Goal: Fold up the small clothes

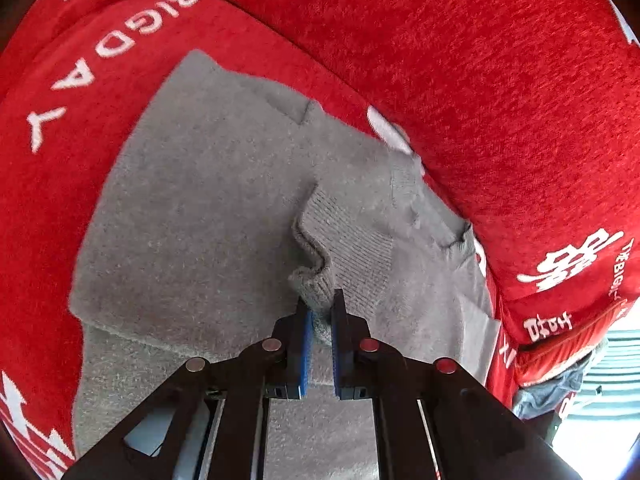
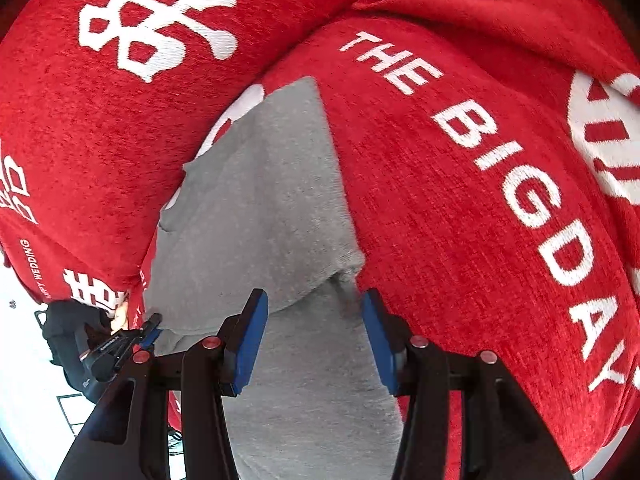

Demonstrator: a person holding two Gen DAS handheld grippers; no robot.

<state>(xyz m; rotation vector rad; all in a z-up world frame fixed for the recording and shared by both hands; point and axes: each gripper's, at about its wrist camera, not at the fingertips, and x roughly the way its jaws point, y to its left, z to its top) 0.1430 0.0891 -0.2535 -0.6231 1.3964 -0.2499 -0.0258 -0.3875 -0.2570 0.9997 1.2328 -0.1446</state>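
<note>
A small grey knit sweater (image 1: pixel 208 200) lies partly folded on a red cover. My left gripper (image 1: pixel 320 312) is shut on the ribbed cuff (image 1: pixel 316 276) of a sleeve that is laid over the sweater's body. In the right wrist view the same grey sweater (image 2: pixel 264 208) lies under my right gripper (image 2: pixel 314 320), whose blue pads (image 2: pixel 250 336) stand wide open with nothing between them, just above a folded edge. The other gripper (image 2: pixel 148 330) shows small at the sweater's left edge.
The red cover (image 1: pixel 480 80) with white lettering drapes a sofa seat and a back cushion (image 2: pixel 120 140) along the sweater's far side. A bright floor (image 2: pixel 24 360) lies beyond the seat's edge. A dark sleeve (image 2: pixel 68 320) of the person shows there.
</note>
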